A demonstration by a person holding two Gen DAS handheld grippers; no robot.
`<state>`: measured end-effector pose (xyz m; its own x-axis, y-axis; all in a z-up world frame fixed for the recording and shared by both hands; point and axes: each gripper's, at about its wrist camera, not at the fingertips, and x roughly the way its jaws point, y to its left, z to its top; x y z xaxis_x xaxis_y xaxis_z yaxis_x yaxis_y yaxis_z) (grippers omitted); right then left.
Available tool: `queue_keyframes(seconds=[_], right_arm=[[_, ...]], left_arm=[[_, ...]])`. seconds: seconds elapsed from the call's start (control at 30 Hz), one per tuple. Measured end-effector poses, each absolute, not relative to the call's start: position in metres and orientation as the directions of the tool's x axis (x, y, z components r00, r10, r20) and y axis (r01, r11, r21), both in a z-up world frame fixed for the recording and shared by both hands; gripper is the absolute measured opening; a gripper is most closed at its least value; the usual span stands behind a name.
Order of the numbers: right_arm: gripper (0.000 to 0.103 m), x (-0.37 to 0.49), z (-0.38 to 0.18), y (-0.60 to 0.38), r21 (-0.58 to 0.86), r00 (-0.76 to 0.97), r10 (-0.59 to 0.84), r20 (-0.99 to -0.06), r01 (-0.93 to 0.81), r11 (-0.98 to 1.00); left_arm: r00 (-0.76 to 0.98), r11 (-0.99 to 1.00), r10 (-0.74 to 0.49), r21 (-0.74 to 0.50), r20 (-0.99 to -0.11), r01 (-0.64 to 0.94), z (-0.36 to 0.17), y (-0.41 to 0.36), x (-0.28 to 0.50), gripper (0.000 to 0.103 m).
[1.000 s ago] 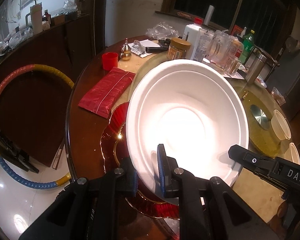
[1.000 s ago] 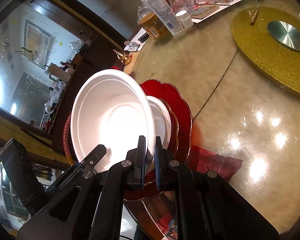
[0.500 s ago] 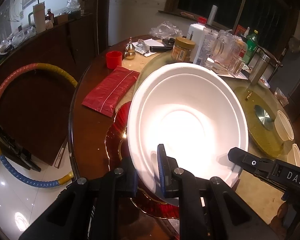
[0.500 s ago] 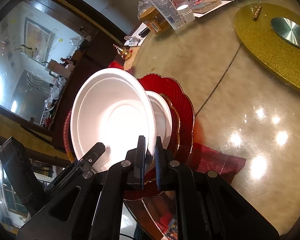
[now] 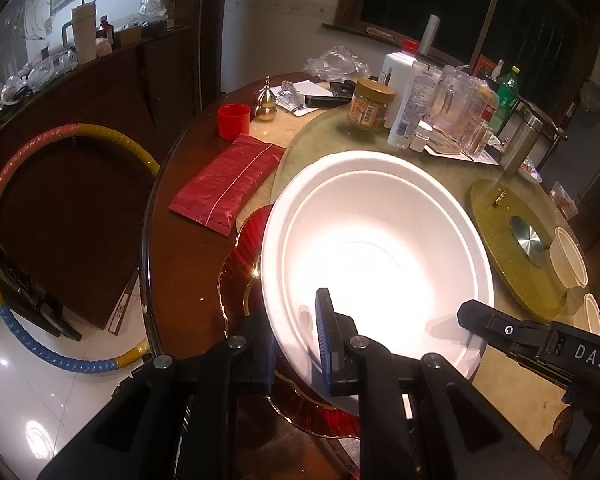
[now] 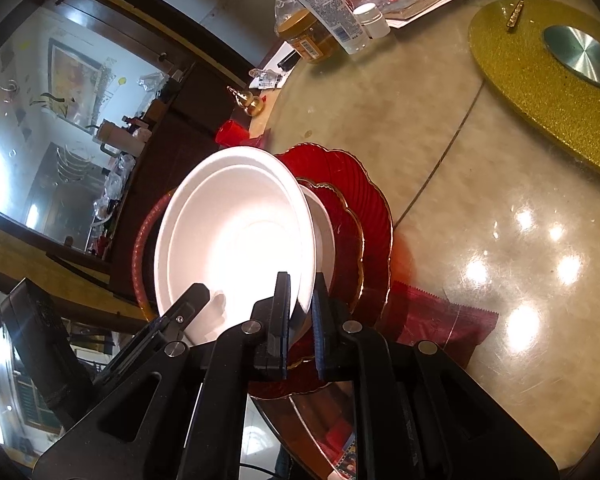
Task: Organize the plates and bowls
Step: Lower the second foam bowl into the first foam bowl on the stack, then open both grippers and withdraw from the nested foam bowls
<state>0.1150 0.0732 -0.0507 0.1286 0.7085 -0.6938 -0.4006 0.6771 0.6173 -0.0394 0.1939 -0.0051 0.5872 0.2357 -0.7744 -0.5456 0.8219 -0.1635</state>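
Observation:
A large white bowl (image 5: 380, 248) is held tilted above a stack of red plates with gold rims (image 5: 244, 264). My left gripper (image 5: 296, 336) is shut on the bowl's near rim, one finger inside, one outside. My right gripper (image 6: 300, 312) is shut on another part of the same bowl's (image 6: 236, 236) rim. A smaller white dish (image 6: 326, 236) sits on the red plates (image 6: 372, 216) just under the bowl. In the left wrist view the right gripper's finger (image 5: 500, 328) shows at the bowl's right edge.
A red packet (image 5: 226, 184), red cup (image 5: 233, 121), gold ornament (image 5: 265, 101), jar (image 5: 370, 104) and bottles stand at the table's far side. A gold turntable mat (image 5: 516, 240) and two small white cups (image 5: 570, 256) lie right. A hoop (image 5: 4, 208) leans left, off the table.
The bowl, held by both grippers, has risen slightly and drawn back from the table; the view of the table has widened. Both grips are unchanged.

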Motion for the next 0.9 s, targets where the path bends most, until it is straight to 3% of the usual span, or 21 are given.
queue_keyframes(seconds=[0.43, 0.47, 0.53, 0.57, 0.7, 0.9], right_arm=[[0.013, 0.116, -0.047, 0.076, 0.604, 0.138, 0.704, -0.697, -0.417, 0.679], [0.016, 0.116, -0.048, 0.076, 0.603, 0.138, 0.702, -0.699, -0.415, 0.681], [0.038, 0.116, -0.048, 0.076, 0.606, 0.134, 0.703, -0.698, -0.411, 0.681], [0.051, 0.115, -0.047, 0.075, 0.610, 0.139, 0.706, -0.694, -0.407, 0.680], [0.052, 0.116, -0.045, 0.070, 0.608, 0.159, 0.706, -0.690, -0.401, 0.685], [0.052, 0.119, -0.044, 0.055, 0.625, 0.188, 0.715, -0.673, -0.373, 0.686]], left_arm=[[0.597, 0.812, 0.262, -0.161, -0.758, -0.561, 0.000, 0.197, -0.043, 0.027], [0.599, 0.812, 0.261, -0.164, -0.757, -0.561, 0.000, 0.197, -0.043, 0.030], [0.608, 0.809, 0.262, -0.173, -0.750, -0.561, 0.001, 0.197, -0.045, 0.048], [0.614, 0.808, 0.263, -0.178, -0.745, -0.562, 0.002, 0.198, -0.046, 0.050], [0.627, 0.804, 0.278, -0.180, -0.727, -0.566, 0.008, 0.198, -0.050, 0.051], [0.661, 0.798, 0.296, -0.202, -0.690, -0.568, 0.017, 0.197, -0.055, 0.067]])
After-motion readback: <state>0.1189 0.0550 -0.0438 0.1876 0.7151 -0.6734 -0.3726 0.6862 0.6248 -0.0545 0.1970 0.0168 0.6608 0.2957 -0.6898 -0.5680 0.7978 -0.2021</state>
